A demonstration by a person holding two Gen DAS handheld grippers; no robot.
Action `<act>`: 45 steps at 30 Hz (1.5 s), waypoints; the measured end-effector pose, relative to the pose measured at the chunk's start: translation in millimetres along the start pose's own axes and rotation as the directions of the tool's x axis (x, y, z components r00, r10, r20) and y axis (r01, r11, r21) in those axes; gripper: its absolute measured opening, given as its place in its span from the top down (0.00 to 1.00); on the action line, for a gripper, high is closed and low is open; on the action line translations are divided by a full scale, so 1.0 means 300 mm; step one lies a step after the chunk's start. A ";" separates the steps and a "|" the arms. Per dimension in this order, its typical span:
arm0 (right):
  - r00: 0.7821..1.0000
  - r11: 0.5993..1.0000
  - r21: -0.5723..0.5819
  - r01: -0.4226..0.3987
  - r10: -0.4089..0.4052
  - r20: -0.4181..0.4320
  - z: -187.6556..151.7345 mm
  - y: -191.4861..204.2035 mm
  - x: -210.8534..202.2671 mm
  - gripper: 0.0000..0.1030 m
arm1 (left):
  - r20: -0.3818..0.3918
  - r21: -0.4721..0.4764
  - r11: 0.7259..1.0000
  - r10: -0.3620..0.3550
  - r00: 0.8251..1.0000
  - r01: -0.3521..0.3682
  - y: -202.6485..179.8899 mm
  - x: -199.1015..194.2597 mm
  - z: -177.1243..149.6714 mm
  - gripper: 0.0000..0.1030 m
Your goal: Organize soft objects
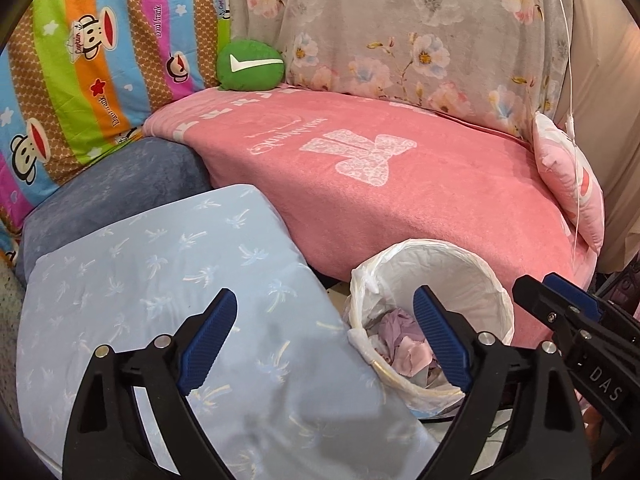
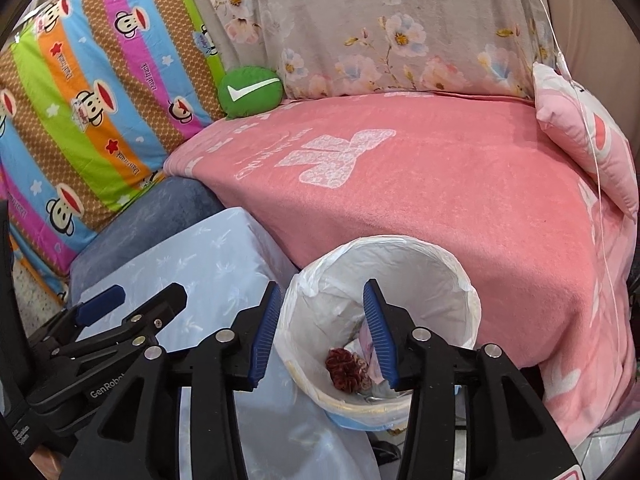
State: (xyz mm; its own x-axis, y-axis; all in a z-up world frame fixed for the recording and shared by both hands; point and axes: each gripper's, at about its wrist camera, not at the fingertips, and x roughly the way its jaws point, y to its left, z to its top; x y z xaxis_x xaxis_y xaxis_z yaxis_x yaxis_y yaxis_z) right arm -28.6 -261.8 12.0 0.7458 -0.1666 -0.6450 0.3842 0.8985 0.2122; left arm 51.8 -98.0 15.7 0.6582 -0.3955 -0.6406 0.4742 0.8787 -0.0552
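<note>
A light blue pillow [image 1: 160, 300] [image 2: 208, 264] with a palm print lies at the near left, propped on a blue-grey cushion [image 1: 120, 184] [image 2: 160, 208]. My left gripper [image 1: 326, 296] hangs open over the pillow's right edge, nothing between its fingers. My right gripper [image 2: 323, 286] is open above a lined waste bin [image 1: 440, 248] [image 2: 400, 244] and holds nothing. A round green cushion [image 1: 250, 66] [image 2: 250, 92] with a white tick sits at the back of the pink blanket [image 1: 400, 200] [image 2: 440, 200]. At the right end leans a pink pillow [image 1: 568, 184] [image 2: 588, 140].
A striped monkey-print quilt [image 1: 80, 60] [image 2: 80, 100] and a grey floral cover [image 1: 400, 20] [image 2: 360, 20] back the seat. The bin holds crumpled pink and lilac scraps [image 1: 400, 340] and a dark red ruffled thing [image 2: 346, 372]. A thin white cord [image 2: 592, 152] hangs at right.
</note>
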 end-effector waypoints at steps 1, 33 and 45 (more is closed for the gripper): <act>1.000 1.000 -0.010 0.008 -0.008 0.002 -0.008 0.005 -0.008 0.55 | 0.002 0.000 1.000 0.004 1.000 -0.004 0.003 -0.007 -0.008 0.16; 0.995 0.990 -0.108 0.086 -0.091 -0.046 -0.154 0.007 -0.045 0.22 | -0.032 0.000 0.994 0.108 0.994 -0.108 0.021 -0.052 -0.131 0.09; 0.992 0.987 -0.110 0.117 -0.122 -0.038 -0.170 -0.003 -0.033 0.15 | -0.053 0.002 0.993 0.122 0.991 -0.122 0.017 -0.032 -0.144 0.09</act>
State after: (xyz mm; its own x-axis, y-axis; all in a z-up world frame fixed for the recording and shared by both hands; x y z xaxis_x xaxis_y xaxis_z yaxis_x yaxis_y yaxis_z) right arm -64.2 -240.2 -19.5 0.6720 -0.2596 -0.6935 0.4069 0.9119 0.0530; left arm 22.8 -78.2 -11.5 0.6793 -0.2709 -0.6821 0.3916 0.9198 0.0247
